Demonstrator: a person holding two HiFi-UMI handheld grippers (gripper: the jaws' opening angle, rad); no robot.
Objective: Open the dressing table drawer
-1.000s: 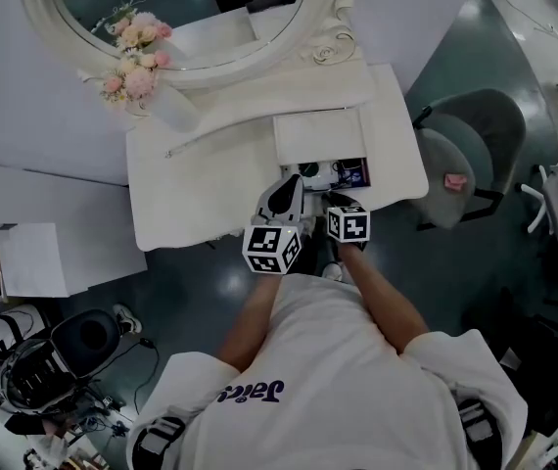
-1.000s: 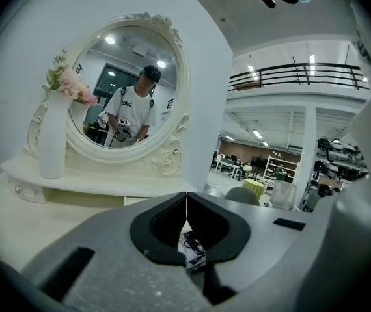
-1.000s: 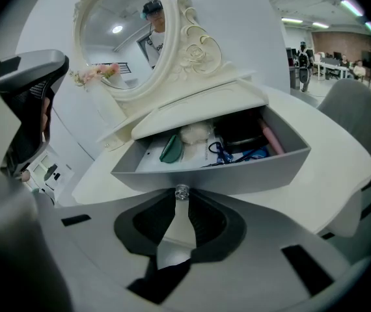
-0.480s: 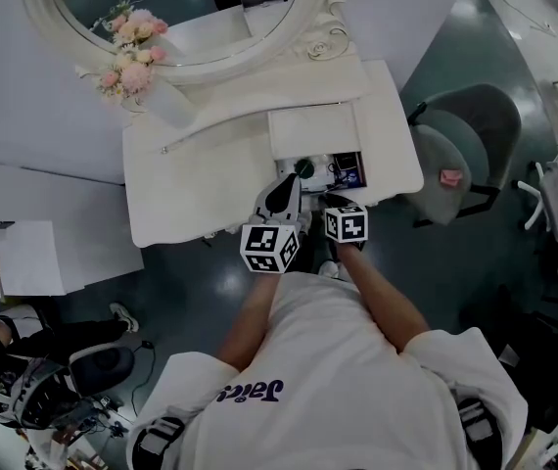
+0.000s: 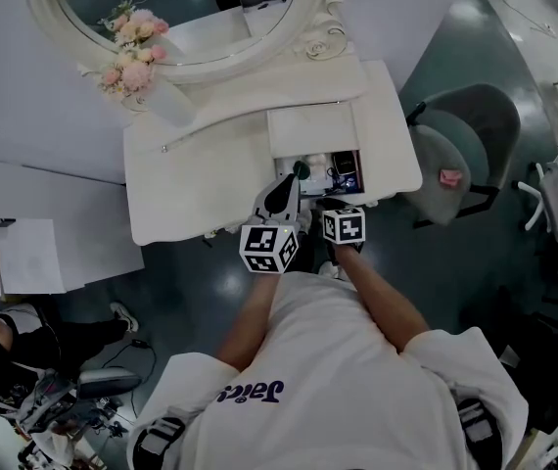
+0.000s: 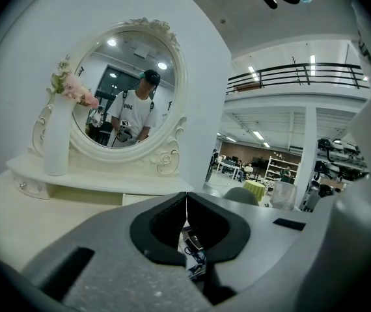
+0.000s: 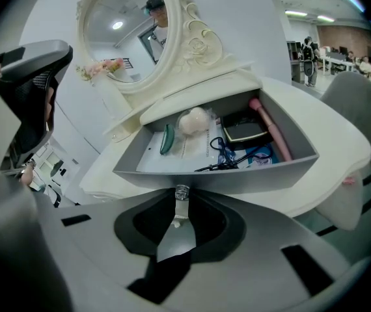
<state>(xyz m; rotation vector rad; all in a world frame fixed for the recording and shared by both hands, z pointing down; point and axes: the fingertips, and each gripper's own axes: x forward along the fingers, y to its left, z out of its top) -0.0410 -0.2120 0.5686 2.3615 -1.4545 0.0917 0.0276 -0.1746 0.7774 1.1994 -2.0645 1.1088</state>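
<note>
The white dressing table (image 5: 201, 179) has its grey drawer (image 5: 349, 155) pulled partly out at the right, with small items showing inside. In the right gripper view the drawer front (image 7: 250, 173) faces me, and my right gripper (image 7: 181, 199) is shut on its small clear knob (image 7: 181, 191). From the head view the right gripper (image 5: 333, 202) sits at the drawer's front edge. My left gripper (image 5: 292, 179) hovers just left of it over the table edge. Its jaws (image 6: 186, 205) are shut with nothing between them.
The drawer holds a green item (image 7: 166, 138), a pale puff (image 7: 194, 119), a black box (image 7: 244, 130), a pink stick (image 7: 271, 129) and blue cords. An oval mirror (image 5: 176, 8) and a flower vase (image 5: 166, 106) stand at the back. A grey chair (image 5: 470, 150) is to the right.
The drawer has slid a little further out toward me with the right gripper on its knob. The left gripper has stayed where it was.
</note>
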